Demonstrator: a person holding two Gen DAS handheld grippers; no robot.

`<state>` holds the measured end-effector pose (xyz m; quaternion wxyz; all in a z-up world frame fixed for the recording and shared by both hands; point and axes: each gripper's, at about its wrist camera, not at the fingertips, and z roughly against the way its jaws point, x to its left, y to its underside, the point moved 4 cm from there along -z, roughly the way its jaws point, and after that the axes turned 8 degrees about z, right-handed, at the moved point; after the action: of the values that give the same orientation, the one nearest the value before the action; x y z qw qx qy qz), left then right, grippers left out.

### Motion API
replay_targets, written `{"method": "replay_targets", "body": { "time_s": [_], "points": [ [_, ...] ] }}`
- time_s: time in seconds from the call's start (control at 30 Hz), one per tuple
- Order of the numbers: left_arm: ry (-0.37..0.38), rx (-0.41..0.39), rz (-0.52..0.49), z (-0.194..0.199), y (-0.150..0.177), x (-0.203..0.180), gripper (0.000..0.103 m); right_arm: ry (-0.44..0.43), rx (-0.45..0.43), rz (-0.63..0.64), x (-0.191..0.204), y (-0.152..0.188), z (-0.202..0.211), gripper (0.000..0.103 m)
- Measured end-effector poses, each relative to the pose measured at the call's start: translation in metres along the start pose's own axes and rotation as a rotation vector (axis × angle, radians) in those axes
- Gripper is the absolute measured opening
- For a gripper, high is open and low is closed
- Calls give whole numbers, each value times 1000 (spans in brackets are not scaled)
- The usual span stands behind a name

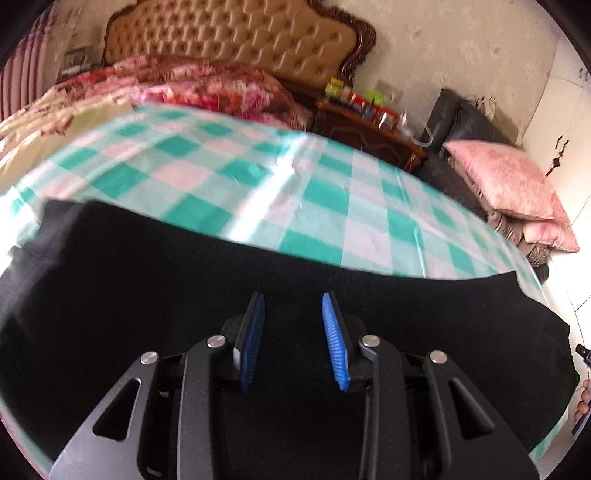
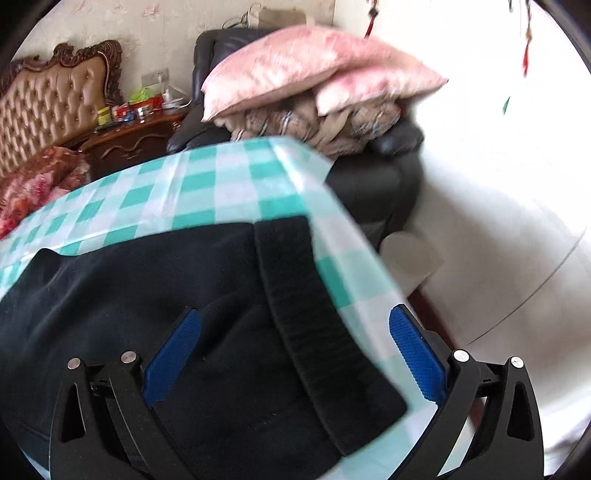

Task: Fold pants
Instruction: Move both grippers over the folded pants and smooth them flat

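Black pants [image 1: 155, 280] lie flat across the near part of a bed covered by a green-and-white checked sheet [image 1: 229, 177]. My left gripper [image 1: 293, 306] hovers over the pants' middle, jaws open, nothing between the blue pads. In the right wrist view the pants [image 2: 129, 295] end in a ribbed waistband [image 2: 306, 314] near the sheet's right edge [image 2: 354, 266]. My right gripper [image 2: 295, 321] is wide open and straddles the waistband end, holding nothing.
A tufted headboard [image 1: 236, 33] and floral quilts [image 1: 192, 85] stand at the bed's far end. A cluttered wooden nightstand [image 1: 365, 125] and a dark chair with pink pillows [image 1: 513, 181] stand to the right. A white floor [image 2: 498, 203] lies beyond the bed's edge.
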<state>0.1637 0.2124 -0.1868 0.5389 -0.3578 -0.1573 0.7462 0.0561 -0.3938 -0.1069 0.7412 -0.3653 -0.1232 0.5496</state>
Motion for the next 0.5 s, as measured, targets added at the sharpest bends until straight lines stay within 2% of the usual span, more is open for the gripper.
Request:
{"method": "replay_targets", "body": {
  "time_s": [0.03, 0.1, 0.17, 0.2, 0.27, 0.3, 0.33, 0.37, 0.4, 0.43, 0.5],
  "points": [
    [-48, -24, -8, 9, -4, 8, 33, -22, -30, 22, 4, -1, 5, 98],
    [-90, -70, 28, 24, -12, 28, 32, -105, -58, 58, 18, -4, 7, 98],
    [-120, -85, 75, 32, -17, 51, 32, -149, -34, 67, 29, -6, -1, 98],
    [-140, -68, 87, 31, -18, 60, 32, -147, -17, 67, 33, -7, -6, 98],
    [-186, 27, 95, 15, -15, 80, 32, -142, 8, 69, 37, -7, -15, 98],
    [-200, 50, 94, 7, -14, 87, 28, -122, 24, 74, 40, -7, -20, 98],
    [-227, 53, 100, 0, -16, 95, 13, -76, 43, 85, 41, -5, -25, 98],
    [-255, 52, 103, 0, -19, 96, 9, -6, 75, 108, 42, -3, -34, 97],
    [-278, 49, 96, 2, -22, 92, 9, 16, 89, 119, 42, 1, -39, 97],
    [-289, 25, 64, 7, -26, 82, 15, 21, 107, 124, 43, 6, -43, 97],
    [-277, -7, -72, 6, -31, 49, 22, 19, 146, 129, 43, 15, -51, 97]
  ]
}}
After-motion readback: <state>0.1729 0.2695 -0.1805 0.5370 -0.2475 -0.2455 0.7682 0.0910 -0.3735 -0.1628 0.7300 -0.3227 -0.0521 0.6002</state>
